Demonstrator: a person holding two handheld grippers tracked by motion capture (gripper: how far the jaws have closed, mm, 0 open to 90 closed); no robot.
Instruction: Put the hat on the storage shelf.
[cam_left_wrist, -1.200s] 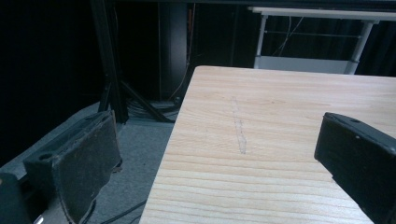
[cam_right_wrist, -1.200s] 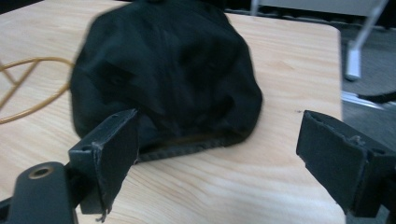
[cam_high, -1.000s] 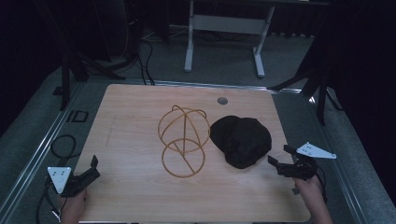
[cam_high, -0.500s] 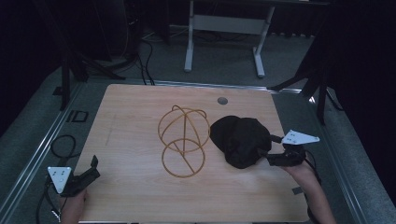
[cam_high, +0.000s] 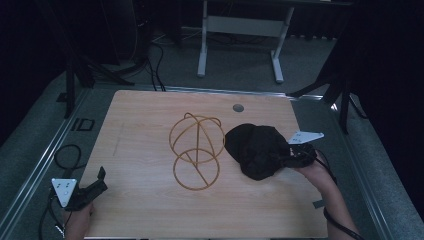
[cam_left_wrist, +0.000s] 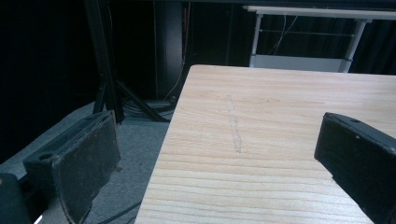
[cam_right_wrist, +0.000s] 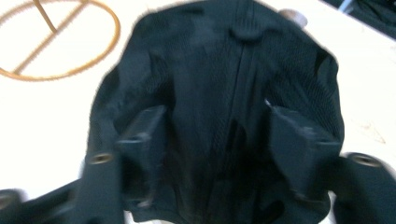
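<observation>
Clearly the right hand-held gripper (cam_high: 292, 160) is the nearer one: it sits at the right edge of the black cap (cam_high: 255, 150), which lies on the right half of the table (cam_high: 150, 120), just right of the wire stand (cam_high: 196, 150), and extends leftward and slightly far from the jaws. In the right gripper view its jaws stand apart with the cap's fabric between them, not yet pinched, so closing looks like the likely next move. Meanwhile the left hand-held gripper (cam_high: 95, 185) rests spread and empty at the near-left corner, well apart from the cap.
</observation>
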